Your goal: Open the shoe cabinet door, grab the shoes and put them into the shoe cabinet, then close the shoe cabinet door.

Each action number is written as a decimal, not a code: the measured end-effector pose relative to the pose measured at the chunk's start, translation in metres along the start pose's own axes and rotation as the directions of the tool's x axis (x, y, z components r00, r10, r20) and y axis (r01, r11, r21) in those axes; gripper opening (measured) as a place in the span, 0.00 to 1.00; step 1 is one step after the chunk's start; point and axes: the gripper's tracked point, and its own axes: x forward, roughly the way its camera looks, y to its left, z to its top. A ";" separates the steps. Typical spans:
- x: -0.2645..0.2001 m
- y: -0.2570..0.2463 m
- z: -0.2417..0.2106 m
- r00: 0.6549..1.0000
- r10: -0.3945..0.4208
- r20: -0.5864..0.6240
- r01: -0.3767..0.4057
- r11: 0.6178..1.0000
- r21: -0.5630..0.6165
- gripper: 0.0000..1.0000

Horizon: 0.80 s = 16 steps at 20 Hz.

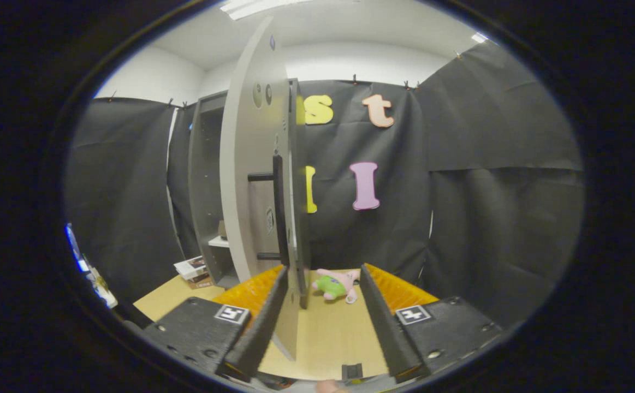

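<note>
Jaws: the gripper (321, 322) is spread wide, holding nothing; the edge of the door sits in the gap, close against the left finger, with bare floor across to the right finger.
Pose: the gripper is level and points forward at the door's edge, low down near its bottom corner.
Door: the cabinet door (251, 180) stands swung out towards the gripper, edge-on; its dark bar handle (278, 210) runs upright just above the left fingertip.
Floor: a light wooden floor (333, 338) runs under the fingers; a small pink and green plush toy (336, 285) lies on it just beyond the fingertips.
Cabinet: the shoe cabinet (208, 185) stands behind the door, open, with a shelf showing inside; a stack of books (193, 270) lies by its foot.
Shoes: I cannot make out any shoes, on the floor or on the shelf.
Progress: the door is open, so the first step looks done. Whether shoes are already inside I cannot tell; closing the door is left.
</note>
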 end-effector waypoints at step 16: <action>-0.055 0.029 -0.108 0.999 0.029 0.019 -0.030 0.999 0.040 1.00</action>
